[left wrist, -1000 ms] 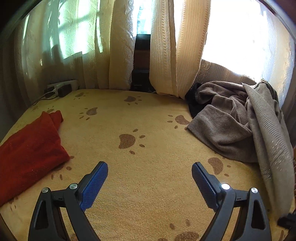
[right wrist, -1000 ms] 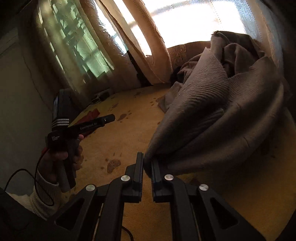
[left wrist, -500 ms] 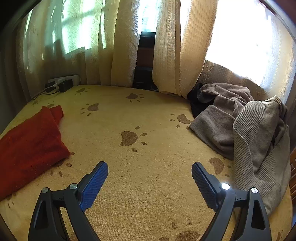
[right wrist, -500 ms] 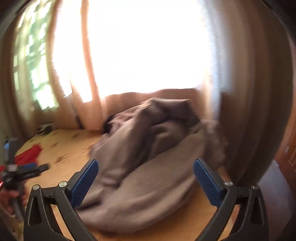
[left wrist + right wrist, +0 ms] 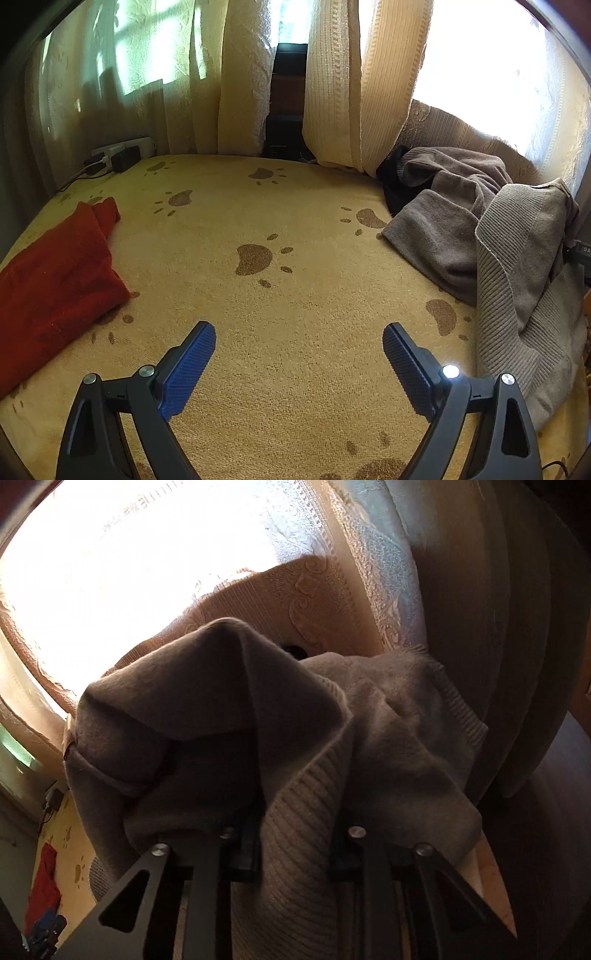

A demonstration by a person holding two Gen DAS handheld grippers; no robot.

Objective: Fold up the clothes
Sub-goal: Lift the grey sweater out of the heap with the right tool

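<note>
In the left wrist view we have the left gripper [image 5: 298, 363] low in the frame, its blue pads [image 5: 188, 365] spread wide with nothing between them, hovering over the yellow paw-print blanket [image 5: 295, 295]. At the left edge lies a red garment [image 5: 55, 280], flat on the blanket. Over on the right side sits the heap: a brown-grey knit garment [image 5: 443, 229] bunched against the curtains [image 5: 332, 81], and draped over its right part a ribbed beige sweater [image 5: 517, 288] running down towards the lower right. A power strip with plugs [image 5: 118, 157] shows at the upper left, by the curtain hem. Now the right wrist view: we see the right gripper [image 5: 295, 849] at the bottom centre, its jaws closing, with a ribbed band of the beige sweater between the fingers [image 5: 243, 853] and hanging down between them. The brown-grey knit fills the middle of the frame just beyond, bright window light behind it. A strip of the red garment shows at the far lower left.
</note>
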